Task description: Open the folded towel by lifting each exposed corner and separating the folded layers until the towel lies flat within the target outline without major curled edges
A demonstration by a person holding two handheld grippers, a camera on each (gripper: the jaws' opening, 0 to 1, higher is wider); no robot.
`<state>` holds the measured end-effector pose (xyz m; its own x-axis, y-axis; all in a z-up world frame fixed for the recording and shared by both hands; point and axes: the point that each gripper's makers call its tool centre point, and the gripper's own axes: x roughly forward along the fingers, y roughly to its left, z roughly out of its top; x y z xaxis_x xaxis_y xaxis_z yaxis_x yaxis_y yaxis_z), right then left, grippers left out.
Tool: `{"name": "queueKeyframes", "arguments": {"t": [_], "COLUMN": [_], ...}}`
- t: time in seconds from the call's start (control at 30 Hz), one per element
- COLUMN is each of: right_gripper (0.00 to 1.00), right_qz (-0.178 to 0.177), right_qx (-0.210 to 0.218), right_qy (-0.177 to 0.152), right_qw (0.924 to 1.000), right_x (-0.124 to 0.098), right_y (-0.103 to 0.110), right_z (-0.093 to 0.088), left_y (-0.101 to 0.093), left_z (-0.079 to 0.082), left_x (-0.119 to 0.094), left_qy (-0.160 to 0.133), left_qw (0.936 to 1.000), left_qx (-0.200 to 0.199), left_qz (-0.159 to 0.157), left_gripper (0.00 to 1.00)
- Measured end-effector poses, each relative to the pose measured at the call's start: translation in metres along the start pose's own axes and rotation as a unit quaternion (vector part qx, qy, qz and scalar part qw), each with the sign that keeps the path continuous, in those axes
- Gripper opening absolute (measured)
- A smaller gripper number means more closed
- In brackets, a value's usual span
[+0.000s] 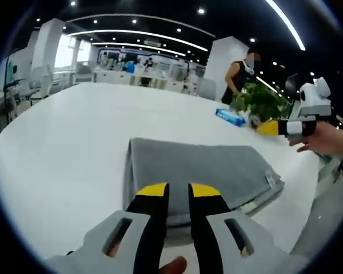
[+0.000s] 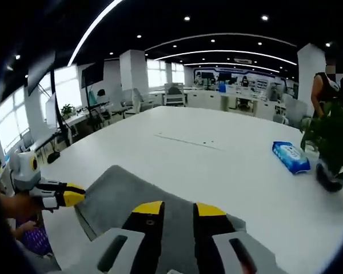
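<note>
Grey folded towel [image 1: 200, 171], white table [image 1: 63, 148]

Bright, even light falls from ceiling strip lights [image 1: 286, 23] and spotlights; the white bench [image 2: 228, 154] glares slightly. Windows [image 2: 11, 123] blow out. Fisheye bending warps edges, and far objects look soft.
</note>
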<state>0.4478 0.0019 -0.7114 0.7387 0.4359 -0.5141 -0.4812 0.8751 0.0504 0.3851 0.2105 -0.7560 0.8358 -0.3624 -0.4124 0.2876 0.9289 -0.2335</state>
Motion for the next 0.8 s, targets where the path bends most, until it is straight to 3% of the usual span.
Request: {"name": "queueKeyframes", "arguments": {"t": [0.2,0.37,0.53,0.8], "right_gripper": [0.19,0.22,0.22,0.22], "right_qz": [0.003,0.016,0.017,0.028], "right_qx": [-0.031,-0.045,-0.022,-0.042], "right_qy": [0.021,0.062,0.099,0.111], "right_qw": [0.9993,0.9970,0.9947,0.9925], "right_x": [0.016,0.032,0.038,0.040], "right_y": [-0.023,-0.035,-0.043,-0.040], "right_z": [-0.020,-0.049,-0.073,-0.079], "left_y": [0.002,0.004,0.007,0.005], "left_z": [-0.014,-0.028,-0.032,-0.035], "left_x": [0.006,0.006,0.011,0.017], "left_qy": [0.030,0.060,0.069,0.109], "left_qw": [0.9993,0.9968,0.9959,0.9888], "left_qx": [0.020,0.047,0.055,0.102], "left_qz": [0.010,0.021,0.021,0.008], "left_gripper": [0.17,0.18,0.19,0.19]}}
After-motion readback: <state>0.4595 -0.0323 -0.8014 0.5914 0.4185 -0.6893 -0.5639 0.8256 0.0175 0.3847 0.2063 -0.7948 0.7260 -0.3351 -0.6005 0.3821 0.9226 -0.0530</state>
